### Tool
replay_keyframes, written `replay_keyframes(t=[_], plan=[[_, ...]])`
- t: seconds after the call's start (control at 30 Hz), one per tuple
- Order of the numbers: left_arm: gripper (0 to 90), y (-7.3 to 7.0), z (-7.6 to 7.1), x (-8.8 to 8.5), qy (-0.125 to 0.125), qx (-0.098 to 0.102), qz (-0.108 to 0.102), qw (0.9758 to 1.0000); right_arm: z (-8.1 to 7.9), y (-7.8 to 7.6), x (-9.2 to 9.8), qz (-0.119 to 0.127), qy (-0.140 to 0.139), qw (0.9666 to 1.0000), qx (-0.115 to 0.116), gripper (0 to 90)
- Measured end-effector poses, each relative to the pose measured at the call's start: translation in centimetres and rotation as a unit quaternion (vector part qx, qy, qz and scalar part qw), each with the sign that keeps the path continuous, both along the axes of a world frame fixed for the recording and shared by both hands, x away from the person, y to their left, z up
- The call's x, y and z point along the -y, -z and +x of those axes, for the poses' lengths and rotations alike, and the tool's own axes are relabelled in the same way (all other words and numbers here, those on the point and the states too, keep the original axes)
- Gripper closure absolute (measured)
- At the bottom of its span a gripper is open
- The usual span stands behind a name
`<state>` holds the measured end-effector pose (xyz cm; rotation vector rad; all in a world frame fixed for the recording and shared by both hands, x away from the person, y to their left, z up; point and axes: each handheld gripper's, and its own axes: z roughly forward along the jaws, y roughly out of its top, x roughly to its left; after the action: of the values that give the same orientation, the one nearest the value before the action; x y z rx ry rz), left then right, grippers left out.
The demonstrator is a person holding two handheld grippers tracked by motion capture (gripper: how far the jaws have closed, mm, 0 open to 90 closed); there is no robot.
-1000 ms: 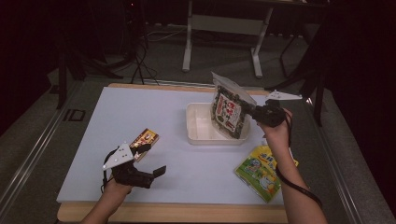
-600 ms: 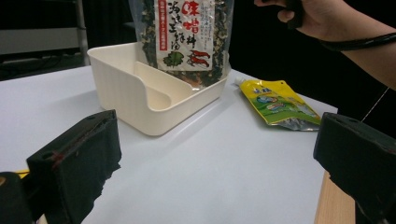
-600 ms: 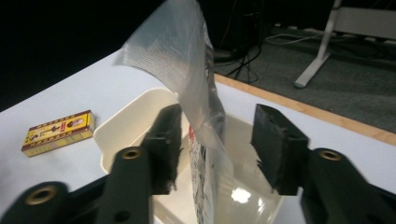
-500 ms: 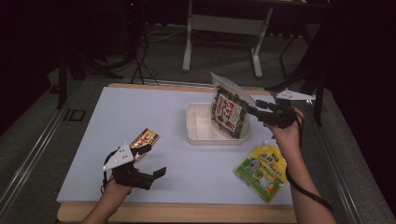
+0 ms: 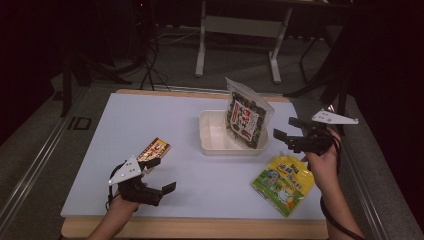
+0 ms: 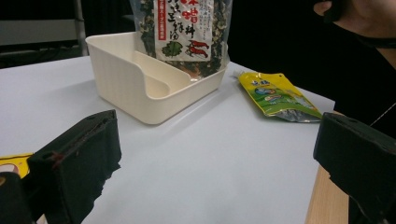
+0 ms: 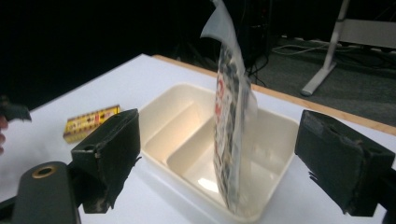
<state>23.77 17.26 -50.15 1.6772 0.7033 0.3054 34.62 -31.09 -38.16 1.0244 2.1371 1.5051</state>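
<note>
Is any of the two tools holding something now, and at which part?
Nothing is held. The right tool, jaws just opened, stands apart from the seaweed bag in the tray. The left tool is open, empty.

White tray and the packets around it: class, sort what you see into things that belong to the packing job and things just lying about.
Belongs to the job:
white tray
dark seaweed packet, standing in the tray
right hand-held gripper, jaws open
yellow-green packet
red-yellow snack bar
left hand-held gripper

Just lying about:
desk frame
floor cables
</note>
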Motion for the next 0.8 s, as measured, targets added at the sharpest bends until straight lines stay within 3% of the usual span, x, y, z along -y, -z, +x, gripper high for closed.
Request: replay_keyframes(t=[0.2, 0.33, 0.5, 0.63, 0.8], plan=[[0.8, 0.0, -0.2, 0.0, 0.002, 0.000, -0.001, 1.0000, -1.7, 0.7, 0.9, -0.032, -0.011, 0.9990, 0.031, 17.9], [0.8, 0.0, -0.2, 0.2, 0.005, -0.001, -0.005, 1.0000, -2.7, 0.9, 1.6, -0.063, 0.010, 0.9968, 0.049, 16.5], [0.8, 0.1, -0.2, 0.4, 0.011, 0.000, -0.003, 0.9999, -3.4, 1.5, 2.3, -0.060, 0.009, 0.9982, 0.005, 12.0], [0.8, 0.2, -0.3, 0.5, 0.014, -0.003, -0.004, 0.9999, -4.1, 2.4, 3.0, -0.056, 0.015, 0.9983, -0.007, 10.1], [0.8, 0.2, -0.2, 0.6, 0.017, -0.006, -0.006, 0.9998, -4.6, 3.5, 3.7, -0.074, 0.011, 0.9970, -0.022, 11.7]])
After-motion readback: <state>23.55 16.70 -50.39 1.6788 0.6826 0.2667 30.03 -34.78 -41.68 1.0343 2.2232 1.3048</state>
